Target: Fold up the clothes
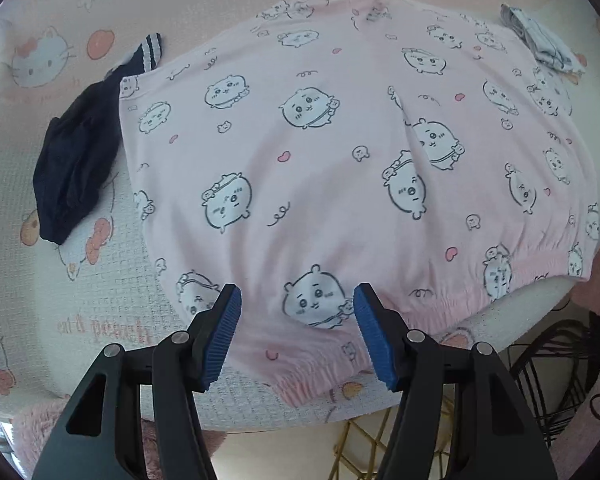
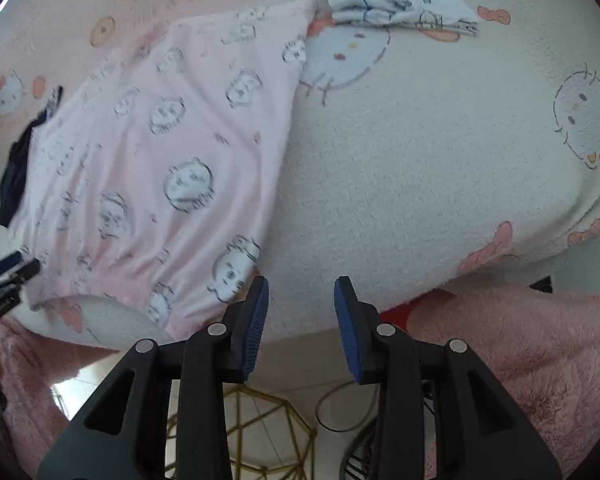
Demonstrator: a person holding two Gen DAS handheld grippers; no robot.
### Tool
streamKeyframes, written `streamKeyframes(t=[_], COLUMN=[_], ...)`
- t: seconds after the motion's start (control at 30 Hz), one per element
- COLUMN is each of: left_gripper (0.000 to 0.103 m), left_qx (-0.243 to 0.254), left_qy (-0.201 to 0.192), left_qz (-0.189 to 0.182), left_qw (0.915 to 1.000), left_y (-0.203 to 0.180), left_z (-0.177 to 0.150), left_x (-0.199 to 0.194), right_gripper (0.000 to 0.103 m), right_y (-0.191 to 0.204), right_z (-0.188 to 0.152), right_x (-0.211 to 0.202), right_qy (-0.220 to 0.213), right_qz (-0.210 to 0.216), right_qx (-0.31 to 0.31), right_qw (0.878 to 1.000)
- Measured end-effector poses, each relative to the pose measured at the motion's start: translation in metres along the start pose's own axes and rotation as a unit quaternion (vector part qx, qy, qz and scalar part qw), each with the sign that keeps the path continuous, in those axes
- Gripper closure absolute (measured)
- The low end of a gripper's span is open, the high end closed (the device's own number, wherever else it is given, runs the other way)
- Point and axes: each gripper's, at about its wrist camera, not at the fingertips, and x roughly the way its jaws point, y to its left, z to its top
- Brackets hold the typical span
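A pink garment (image 1: pixel 320 152) printed with white cartoon animals lies spread flat on the bed, its gathered elastic hem toward the near edge. My left gripper (image 1: pixel 298 300) hovers open over that hem, blue pads apart, nothing between them. In the right wrist view the same pink garment (image 2: pixel 160 168) lies at the left, blurred. My right gripper (image 2: pixel 301 292) stands open over bare bedspread just right of the garment's near corner, holding nothing. The left gripper (image 2: pixel 4 276) shows at the far left edge there.
A dark navy garment (image 1: pixel 76 160) lies crumpled left of the pink one. A folded white and blue patterned cloth (image 2: pixel 396 4) sits at the far side. The cartoon bedspread (image 2: pixel 440 160) ends at the near edge, with pink fluffy fabric (image 2: pixel 520 340) and wire frames (image 2: pixel 260 432) below.
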Motion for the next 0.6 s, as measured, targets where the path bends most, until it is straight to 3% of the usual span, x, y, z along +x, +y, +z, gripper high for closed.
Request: streamKeyframes(t=[0.07,0.13,0.23,0.33,0.47,0.6], left_gripper=[0.041,0.041,0.041,0.041,0.041,0.041], left_qx=[-0.004,0.002,0.034,0.056,0.016,0.006], left_qy=[-0.009,-0.011,0.009,0.009,-0.004,-0.054], left_qz=[-0.02,-0.026,0.023,0.057,-0.016,-0.065], left_qw=[0.9997,0.9996,0.9991,0.9968,0.9997,0.9964], left_y=[-0.006,-0.012,-0.017,-0.012,0.004,-0.003], left_z=[0.003,0.005,-0.004,-0.014,0.003,0.053], left_x=[-0.003,-0.003,-0.001,-0.008,-0.019,-0.029], right_gripper=[0.068,0.068,0.068,0.068,0.068,0.067], right_y=[0.012,0.026,0.036,0.031,0.013,0.004], right_z=[0.002,-0.002,-0.012,-0.005,0.03,0.097], right_x=[-0.002,0.013,0.032,0.008,-0.03,-0.039], right_qy=[-0.013,0.019,0.069,0.039,-0.011,-0.053], right_qz=[0.035,0.026,-0.026,-0.029,0.031,0.018], right_qx=[-0.02,-0.05,-0.078,-0.055,-0.01,-0.021], right_qw=[0.999,0.998,0.994,0.997,0.999,0.998])
